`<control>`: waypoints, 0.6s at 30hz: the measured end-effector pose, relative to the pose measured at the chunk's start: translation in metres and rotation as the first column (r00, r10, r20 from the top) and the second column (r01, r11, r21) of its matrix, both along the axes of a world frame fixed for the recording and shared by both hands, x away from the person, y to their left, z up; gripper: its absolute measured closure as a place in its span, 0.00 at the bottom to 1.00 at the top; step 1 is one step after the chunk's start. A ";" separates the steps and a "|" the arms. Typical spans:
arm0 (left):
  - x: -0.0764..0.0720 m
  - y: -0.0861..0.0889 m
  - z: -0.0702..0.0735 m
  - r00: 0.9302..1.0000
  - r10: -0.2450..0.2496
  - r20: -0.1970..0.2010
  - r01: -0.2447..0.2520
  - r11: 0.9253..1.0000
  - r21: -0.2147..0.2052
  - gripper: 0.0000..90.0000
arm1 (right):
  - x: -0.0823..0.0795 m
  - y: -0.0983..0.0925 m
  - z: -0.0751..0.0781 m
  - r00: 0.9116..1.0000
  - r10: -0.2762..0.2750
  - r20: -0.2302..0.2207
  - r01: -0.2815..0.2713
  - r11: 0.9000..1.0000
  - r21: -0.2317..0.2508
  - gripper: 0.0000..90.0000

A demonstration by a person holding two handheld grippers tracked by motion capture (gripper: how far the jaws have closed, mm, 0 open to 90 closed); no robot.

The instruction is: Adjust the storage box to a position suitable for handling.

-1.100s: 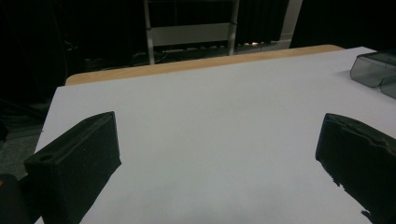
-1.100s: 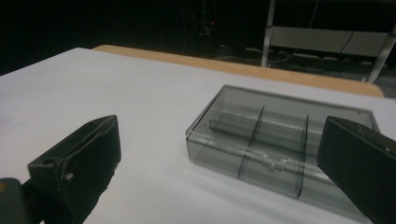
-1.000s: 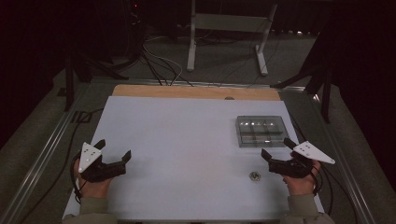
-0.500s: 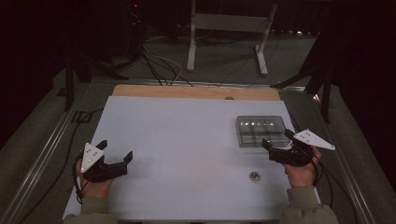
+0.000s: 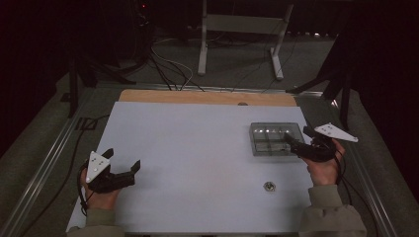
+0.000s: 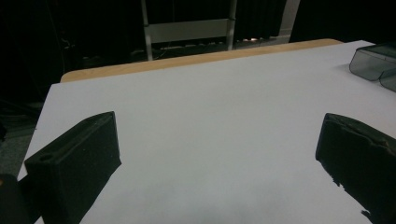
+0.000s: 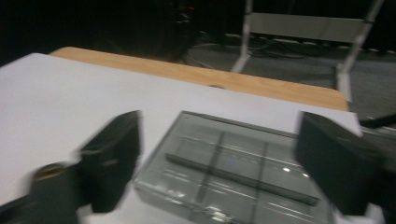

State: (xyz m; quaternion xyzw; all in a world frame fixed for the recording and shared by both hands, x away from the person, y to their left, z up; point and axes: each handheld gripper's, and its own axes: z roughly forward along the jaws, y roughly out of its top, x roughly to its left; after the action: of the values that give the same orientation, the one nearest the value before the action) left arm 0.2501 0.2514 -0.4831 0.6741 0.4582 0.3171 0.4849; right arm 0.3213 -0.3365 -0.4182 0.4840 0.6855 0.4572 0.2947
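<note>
The clear compartment box (image 5: 276, 138) sits on the right half of the white desk (image 5: 197, 163), toward its far edge, its lid crossed by dividers and catching small glints of light; in the right gripper view the same box (image 7: 233, 172) lies close ahead, framed between the two black jaws. The right tongs (image 5: 296, 143) are spread wide and now hang at the box's right near corner, whereas a second ago they sat lower on the desk, level with the small metal nut (image 5: 269, 186), and half a second ago only part of the way up. That forward sweep, with blur in the right gripper view, suggests the box is what is being gone for, probably to grip its rim or lid; no contact is made yet. The nut lies alone on the desk, nearer the person than the box and well apart from it. The left tongs (image 5: 121, 170), also gaping and empty, rest near the left front of the desk, having barely shifted. No brand, label or writing can be read anywhere; the box is plain.
</note>
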 end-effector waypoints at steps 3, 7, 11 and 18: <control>0.000 0.000 0.000 1.000 0.000 -0.001 0.000 1.000 0.002 0.00 | 0.006 -0.003 -0.001 1.000 -0.016 -0.013 0.016 1.000 -0.022 0.49; 0.001 0.000 -0.001 1.000 0.001 -0.004 -0.001 1.000 0.001 0.00 | 0.012 -0.008 -0.004 1.000 -0.008 -0.030 0.008 1.000 -0.011 0.64; 0.001 0.000 -0.001 1.000 -0.001 -0.004 0.001 1.000 0.003 0.00 | 0.026 -0.018 -0.009 0.998 -0.009 -0.059 0.008 1.000 -0.019 1.00; 0.001 0.000 -0.001 1.000 0.000 -0.005 0.000 1.000 0.004 0.00 | 0.045 -0.030 -0.020 0.992 -0.062 -0.106 0.058 0.997 -0.041 1.00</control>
State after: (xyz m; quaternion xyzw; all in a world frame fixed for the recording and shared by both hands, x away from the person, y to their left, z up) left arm 0.2511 0.2511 -0.4845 0.6759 0.4588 0.3161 0.4824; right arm 0.3660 -0.3666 -0.4384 0.5224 0.6939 0.4086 0.2804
